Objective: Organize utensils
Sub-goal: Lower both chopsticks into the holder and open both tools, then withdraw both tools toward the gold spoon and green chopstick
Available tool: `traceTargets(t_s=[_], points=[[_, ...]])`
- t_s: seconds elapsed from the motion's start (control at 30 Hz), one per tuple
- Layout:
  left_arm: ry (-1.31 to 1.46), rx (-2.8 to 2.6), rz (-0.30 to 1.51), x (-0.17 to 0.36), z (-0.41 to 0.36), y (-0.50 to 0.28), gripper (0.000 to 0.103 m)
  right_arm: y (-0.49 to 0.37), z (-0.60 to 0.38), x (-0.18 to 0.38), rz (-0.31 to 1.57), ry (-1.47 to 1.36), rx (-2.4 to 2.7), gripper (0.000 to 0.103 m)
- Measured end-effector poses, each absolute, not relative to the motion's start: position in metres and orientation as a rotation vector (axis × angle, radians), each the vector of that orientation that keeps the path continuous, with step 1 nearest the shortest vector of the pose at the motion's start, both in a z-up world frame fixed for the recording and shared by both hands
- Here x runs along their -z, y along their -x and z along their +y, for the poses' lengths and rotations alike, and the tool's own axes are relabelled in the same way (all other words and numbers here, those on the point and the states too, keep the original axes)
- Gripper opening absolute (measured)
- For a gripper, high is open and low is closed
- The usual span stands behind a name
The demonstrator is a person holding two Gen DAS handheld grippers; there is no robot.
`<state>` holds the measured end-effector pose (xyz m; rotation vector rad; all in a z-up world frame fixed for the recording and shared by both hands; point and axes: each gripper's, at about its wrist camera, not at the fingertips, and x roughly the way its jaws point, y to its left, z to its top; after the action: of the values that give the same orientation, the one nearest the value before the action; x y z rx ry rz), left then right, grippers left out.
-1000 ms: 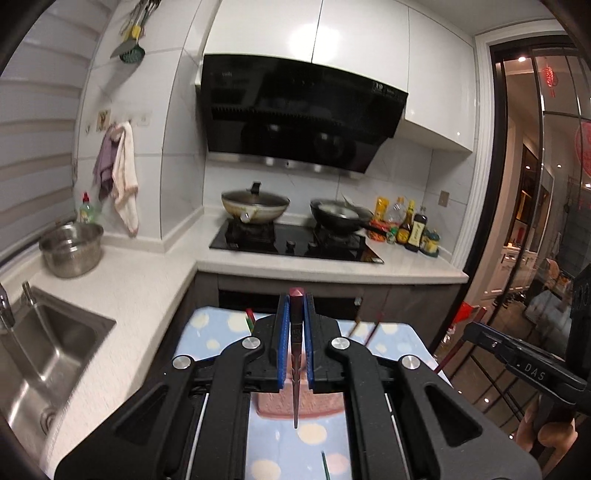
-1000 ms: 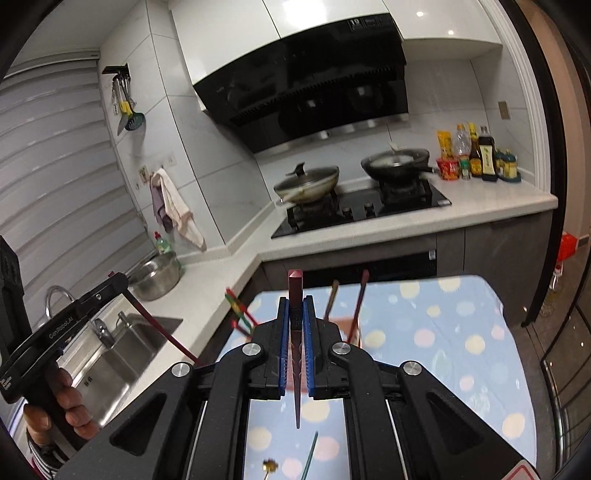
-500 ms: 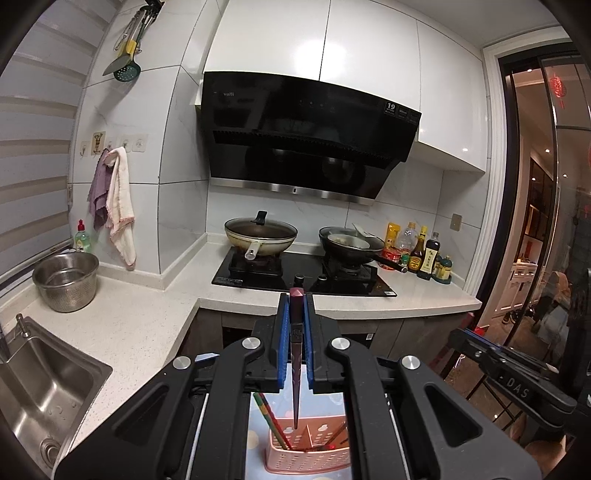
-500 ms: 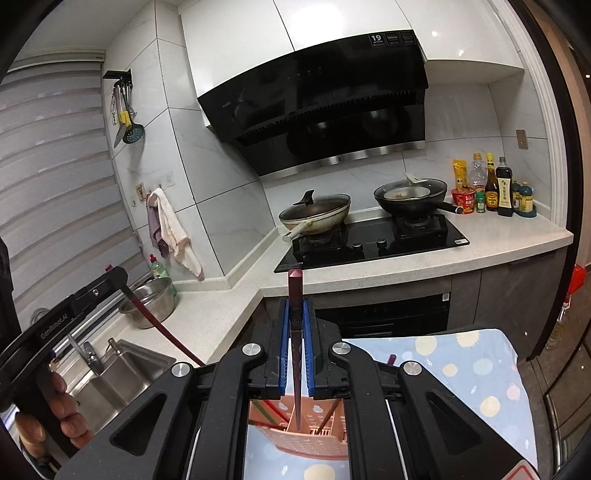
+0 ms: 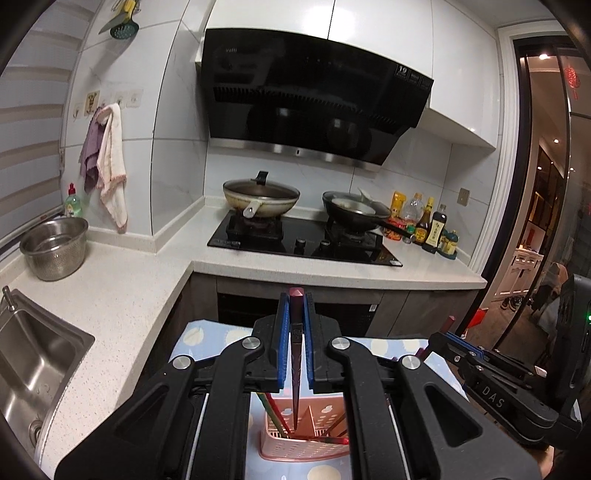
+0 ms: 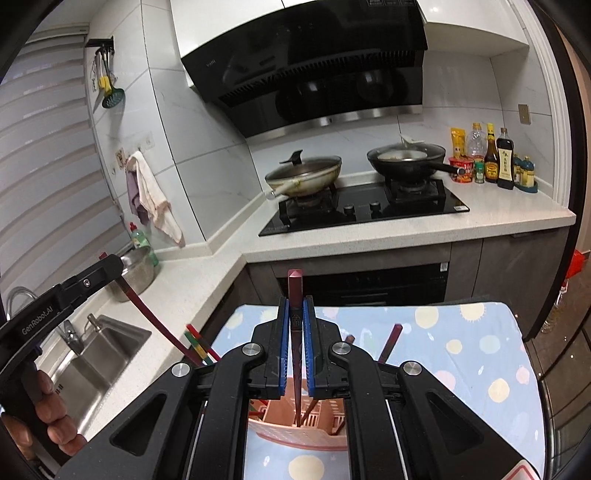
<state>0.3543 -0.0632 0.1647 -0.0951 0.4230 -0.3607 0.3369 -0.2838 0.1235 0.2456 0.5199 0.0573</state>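
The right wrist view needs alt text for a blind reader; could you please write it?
The right gripper clamps a dark red chopstick, tip lowered into a pink utensil basket on a dotted tablecloth. Behind, a kitchen counter holds a stove.

Home kitchen. Black slanted glass range hood (image 5: pixel 314 107) under glossy white wall cabinets (image 5: pixel 369 29), black glass gas hob (image 5: pixel 306 242) set in a white speckled L-shaped countertop (image 5: pixel 122 295). Lidded beige wok (image 5: pixel 261 197) and black frying pan (image 5: pixel 354 212) sit on the burners. Sauce and oil bottles (image 6: pixel 495 158) lined up by the tiled wall (labels too small to read). Stainless steel sink (image 5: pixel 33 365) at left, perforated steel colander bowl (image 5: pixel 53 247) beside it, green dish soap bottle (image 5: pixel 73 201), hanging cloths (image 5: pixel 107 162), ladles on a wall rack (image 6: pixel 105 88).
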Motion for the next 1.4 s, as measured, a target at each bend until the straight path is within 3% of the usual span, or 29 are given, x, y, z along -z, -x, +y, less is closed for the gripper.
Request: traceTargets(t_s=[0.27,0.33,0.37,0.4,0.47,1.4], points=[[0.102,0.362,0.48,-0.145,-0.067,-0.36,0.008,-0.342,-0.283,-0.108,0.558,-0.24,-0.047,0.008],[0.104,0.359,0.48,-0.144,-0.066,-0.36,0.008,-0.34,-0.283,-0.109,0.551,-0.237,-0.039,0.012],[0.103,0.355,0.48,-0.143,-0.066,-0.359,0.016,-0.339,-0.282,-0.109,0.548,-0.234,-0.033,0.014],[0.102,0.343,0.482,-0.143,-0.067,-0.358,0.036,-0.339,-0.282,-0.11,0.544,-0.235,-0.03,0.021],[0.104,0.32,0.472,-0.144,-0.068,-0.356,0.053,-0.335,-0.283,-0.112,0.531,-0.239,-0.021,0.033],[0.076,0.313,0.519,-0.122,-0.06,-0.297,0.053,-0.256,-0.261,-0.096,0.57,-0.179,-0.024,0.036]])
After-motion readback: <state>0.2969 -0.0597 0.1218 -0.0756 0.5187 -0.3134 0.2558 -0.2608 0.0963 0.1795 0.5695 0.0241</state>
